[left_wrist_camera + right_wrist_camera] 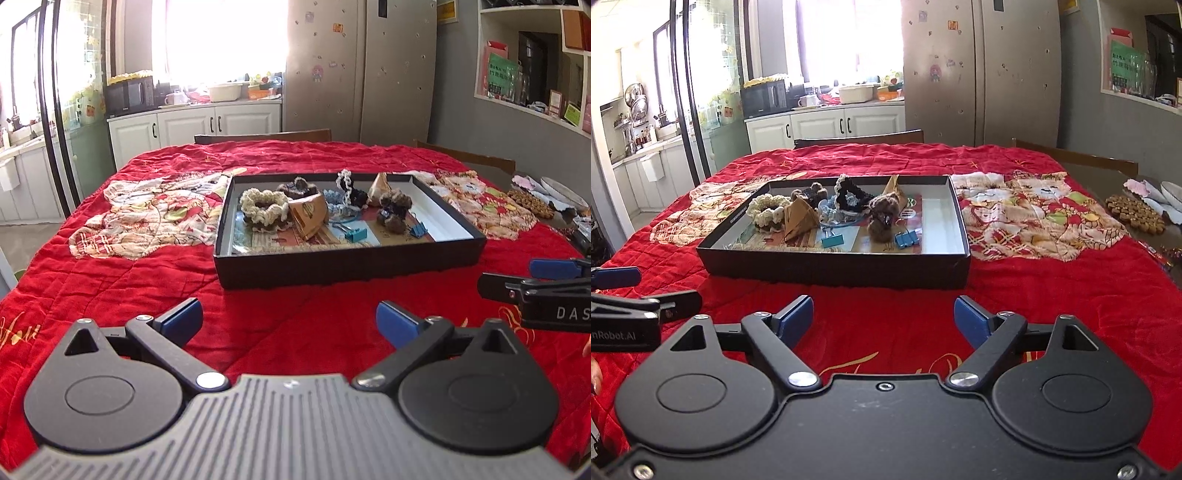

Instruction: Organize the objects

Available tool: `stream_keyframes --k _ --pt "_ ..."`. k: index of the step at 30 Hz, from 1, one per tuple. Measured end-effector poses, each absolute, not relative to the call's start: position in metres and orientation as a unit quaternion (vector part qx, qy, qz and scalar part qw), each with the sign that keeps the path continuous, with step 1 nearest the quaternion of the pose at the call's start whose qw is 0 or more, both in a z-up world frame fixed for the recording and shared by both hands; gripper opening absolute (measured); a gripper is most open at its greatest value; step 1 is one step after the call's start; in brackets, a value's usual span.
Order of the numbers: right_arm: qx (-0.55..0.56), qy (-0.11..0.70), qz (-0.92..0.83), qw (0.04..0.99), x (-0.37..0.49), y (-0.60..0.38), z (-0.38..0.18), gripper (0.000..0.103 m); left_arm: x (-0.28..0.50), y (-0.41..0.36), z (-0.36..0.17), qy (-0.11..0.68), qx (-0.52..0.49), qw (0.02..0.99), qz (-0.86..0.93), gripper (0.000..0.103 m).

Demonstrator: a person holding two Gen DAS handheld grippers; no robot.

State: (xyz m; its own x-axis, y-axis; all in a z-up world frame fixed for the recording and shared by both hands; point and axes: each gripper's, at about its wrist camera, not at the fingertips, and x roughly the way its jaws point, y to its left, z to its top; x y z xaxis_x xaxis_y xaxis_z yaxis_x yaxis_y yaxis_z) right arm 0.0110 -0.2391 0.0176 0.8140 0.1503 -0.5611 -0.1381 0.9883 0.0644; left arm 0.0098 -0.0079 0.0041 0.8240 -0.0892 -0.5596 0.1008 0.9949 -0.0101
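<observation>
A shallow black box (351, 266) sits mid-table on the red quilt. It holds a cream scrunchie (263, 201), tan pyramid packets (308, 218), a furry brown scrunchie (393, 210) and two blue binder clips (356, 233). My left gripper (290, 317) hovers over the quilt just in front of the box, open with nothing between its blue pads. In the right wrist view the same box (834, 267) lies ahead, with the cream scrunchie (766, 212) and a clip (907, 238) inside. My right gripper (884, 312) is also open and empty, close beside the left one.
A brown beaded mat (1134, 214) and white dishes (1171, 195) lie at the table's right edge. Two wooden chair backs (860, 138) stand behind the far side. Bare red quilt (1052, 295) stretches right of the box.
</observation>
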Motion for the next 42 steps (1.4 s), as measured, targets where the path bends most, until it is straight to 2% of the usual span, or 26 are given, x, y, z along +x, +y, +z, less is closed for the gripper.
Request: stream_keyframes --k 42 --pt "0.005 0.300 0.075 0.951 0.0048 -0.2352 0.0147 0.085 0.0051 -0.0119 0.0031 0.298 0.011 0.953 -0.054 0.103"
